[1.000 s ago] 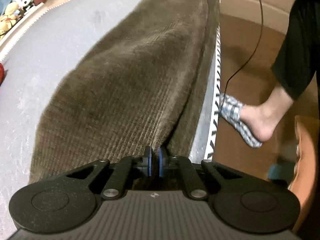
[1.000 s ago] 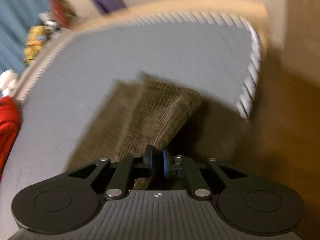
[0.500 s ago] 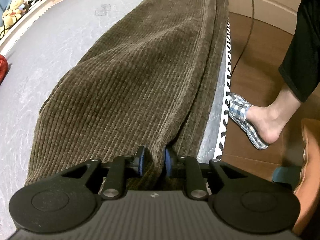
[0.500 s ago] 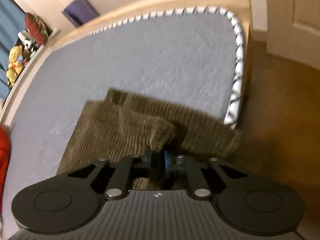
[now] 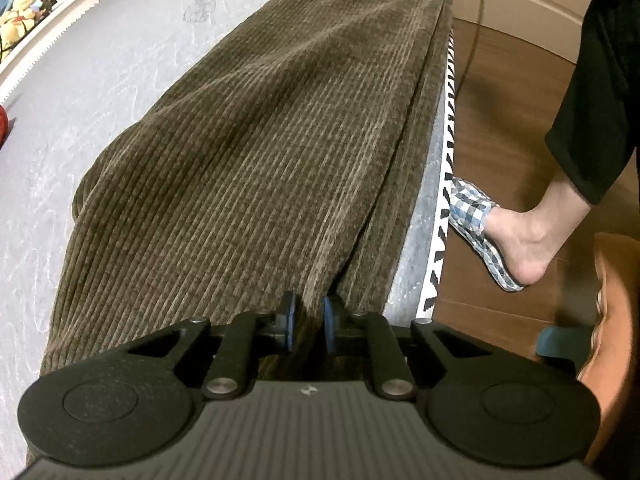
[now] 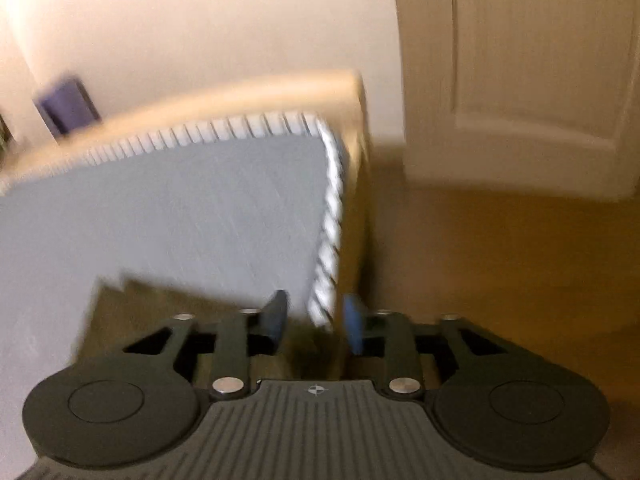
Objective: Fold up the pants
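Note:
Brown corduroy pants (image 5: 260, 152) lie lengthwise on the grey mattress (image 5: 80, 100), folded leg over leg, along its right edge. My left gripper (image 5: 307, 322) sits at the near end of the pants, its jaws slightly apart with a ridge of fabric between the pads. In the blurred right wrist view my right gripper (image 6: 314, 320) is open and empty, above the far end of the pants (image 6: 160, 304) near the mattress corner (image 6: 328, 184).
A person's slippered foot (image 5: 492, 236) stands on the wood floor beside the bed. Stuffed toys (image 5: 24, 4) sit at the far left edge. An orange object (image 5: 612, 320) is at the right. A door (image 6: 520, 80) stands beyond the bed.
Both grippers have opened. The right one let go of the pants end and lifted away, tilting up. The left jaws parted from a tight pinch; the pants have settled flat.

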`<action>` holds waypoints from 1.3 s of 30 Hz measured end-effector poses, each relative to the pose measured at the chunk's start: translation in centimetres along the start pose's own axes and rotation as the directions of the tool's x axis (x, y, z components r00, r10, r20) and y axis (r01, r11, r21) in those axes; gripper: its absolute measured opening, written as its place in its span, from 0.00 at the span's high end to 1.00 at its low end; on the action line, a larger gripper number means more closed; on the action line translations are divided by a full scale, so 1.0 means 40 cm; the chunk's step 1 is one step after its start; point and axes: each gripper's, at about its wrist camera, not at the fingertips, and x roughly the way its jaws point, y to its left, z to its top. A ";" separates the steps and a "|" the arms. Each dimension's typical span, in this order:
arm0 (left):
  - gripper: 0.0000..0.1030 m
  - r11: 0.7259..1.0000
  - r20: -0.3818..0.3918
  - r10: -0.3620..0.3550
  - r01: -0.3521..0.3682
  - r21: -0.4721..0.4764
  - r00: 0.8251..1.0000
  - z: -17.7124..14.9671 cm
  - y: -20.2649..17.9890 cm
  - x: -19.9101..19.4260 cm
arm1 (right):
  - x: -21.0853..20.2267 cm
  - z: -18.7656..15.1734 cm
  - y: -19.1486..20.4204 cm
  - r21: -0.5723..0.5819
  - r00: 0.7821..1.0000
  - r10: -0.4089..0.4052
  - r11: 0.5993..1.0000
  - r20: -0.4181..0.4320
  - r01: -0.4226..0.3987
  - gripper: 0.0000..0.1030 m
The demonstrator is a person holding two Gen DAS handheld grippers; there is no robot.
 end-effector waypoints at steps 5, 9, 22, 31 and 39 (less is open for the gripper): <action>0.82 1.000 0.012 -0.022 0.022 -0.022 1.000 -0.003 0.010 -0.010 | 0.039 -0.051 0.132 -0.118 0.918 0.368 0.915 -0.149 -0.386 0.40; 0.76 0.994 0.070 -0.048 0.055 -0.096 0.996 -0.010 0.042 -0.037 | 0.103 -0.120 0.243 -0.171 0.873 0.388 0.878 -0.295 -0.447 0.38; 0.66 0.844 0.011 0.107 -0.085 -0.529 0.994 -0.208 0.272 -0.101 | 0.135 -0.214 0.430 -0.402 0.926 0.219 0.852 -0.306 -0.335 0.34; 0.37 0.773 0.072 0.237 -0.143 -0.618 0.969 -0.303 0.234 -0.206 | 0.127 -0.226 0.443 -0.423 0.938 0.193 0.853 -0.288 -0.306 0.31; 0.15 0.472 -0.131 0.422 -0.341 -0.813 0.897 -0.444 0.306 -0.251 | 0.107 -0.239 0.449 -0.426 0.937 0.187 0.852 -0.293 -0.304 0.31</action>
